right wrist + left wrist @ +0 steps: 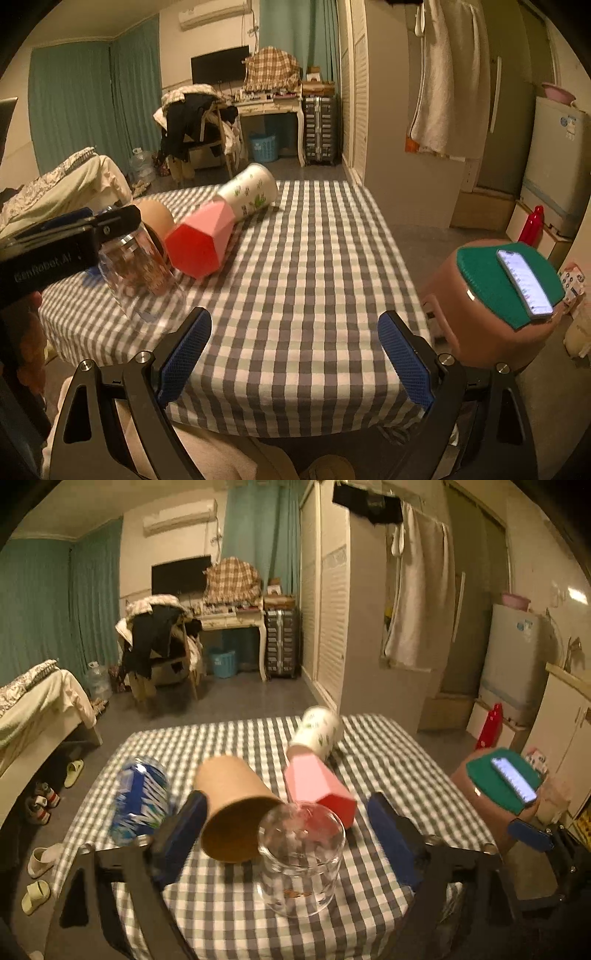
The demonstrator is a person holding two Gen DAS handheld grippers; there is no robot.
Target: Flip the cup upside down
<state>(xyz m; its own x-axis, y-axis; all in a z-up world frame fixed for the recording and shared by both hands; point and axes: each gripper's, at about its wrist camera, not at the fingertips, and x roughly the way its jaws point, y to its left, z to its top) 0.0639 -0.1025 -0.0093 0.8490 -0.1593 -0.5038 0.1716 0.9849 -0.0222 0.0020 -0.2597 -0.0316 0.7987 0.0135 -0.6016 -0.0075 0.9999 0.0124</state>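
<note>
Checkered table: left gripper spread around glass cup; right gripper spread, level.

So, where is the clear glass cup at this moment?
In the left wrist view the clear glass cup stands on the checked tablecloth between the open left gripper fingers, right in front of the lying brown paper cup.

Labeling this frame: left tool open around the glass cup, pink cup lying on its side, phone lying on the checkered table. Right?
One slip: the phone isn't on the checkered table. It lies on the green pad atop the brown stool beside the table, as the right wrist view shows. The rest holds: left tool is open around the glass cup, and the pink cup lies on its side.
</note>
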